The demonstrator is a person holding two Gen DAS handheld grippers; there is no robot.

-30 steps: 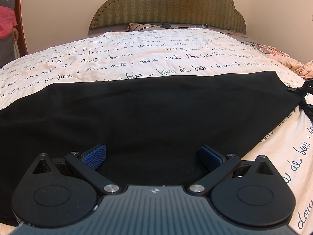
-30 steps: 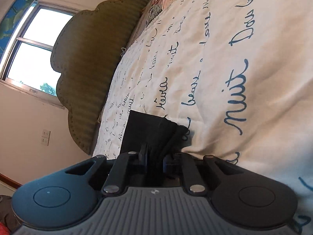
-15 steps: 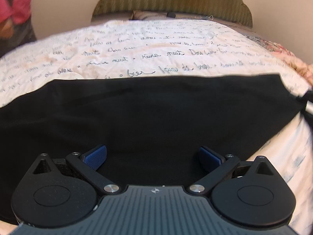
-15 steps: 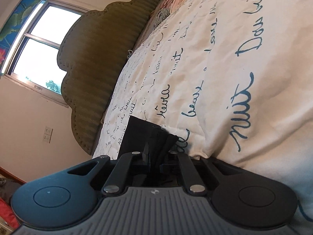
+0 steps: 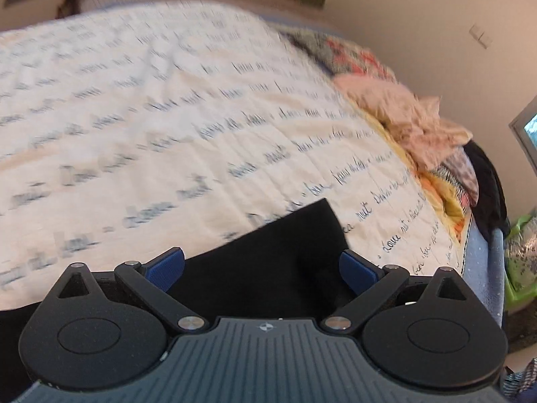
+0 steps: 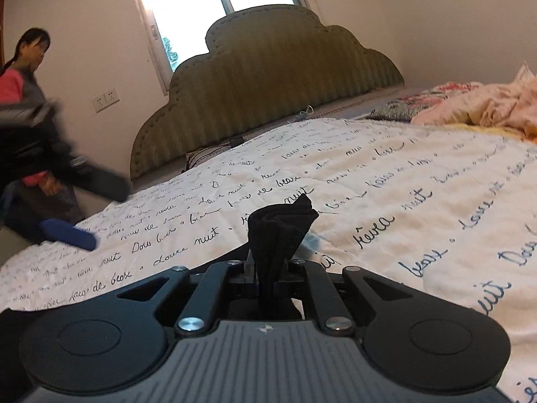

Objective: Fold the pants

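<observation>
Right gripper (image 6: 268, 268) clamped on a bunched corner of the pants (image 6: 278, 231), raised just above the quilt (image 6: 386, 184). Left gripper (image 5: 261, 268) wide open, empty, over the pants' far corner. Risks: thin bite slipping; one-handed drag skewing the fold.
</observation>
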